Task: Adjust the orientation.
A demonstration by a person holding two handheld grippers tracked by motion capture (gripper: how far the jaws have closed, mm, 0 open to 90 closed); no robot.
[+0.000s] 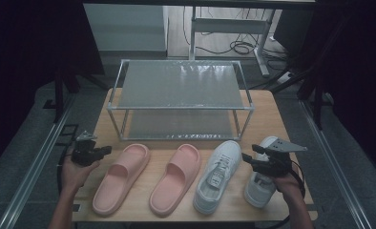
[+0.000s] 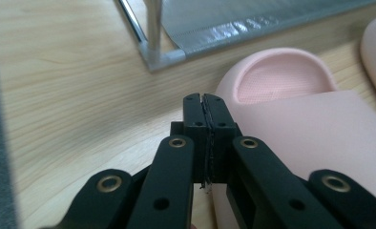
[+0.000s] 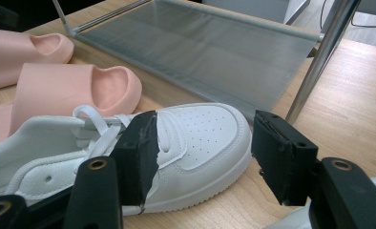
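Wooden tabletop (image 1: 272, 114) carries a shoe rack (image 1: 179, 98) at its far edge; pink slippers (image 1: 121, 176) and white sneakers (image 1: 218, 175) line the near edge. Left hand-held gripper (image 1: 105, 150) closed, empty; right hand-held gripper (image 1: 249, 158) open above sneakers.

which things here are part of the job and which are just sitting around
In the job: left pink slipper, right pink slipper, left white sneaker, right white sneaker, shoe rack, left gripper, right gripper.
Just around: table, cables on the floor.
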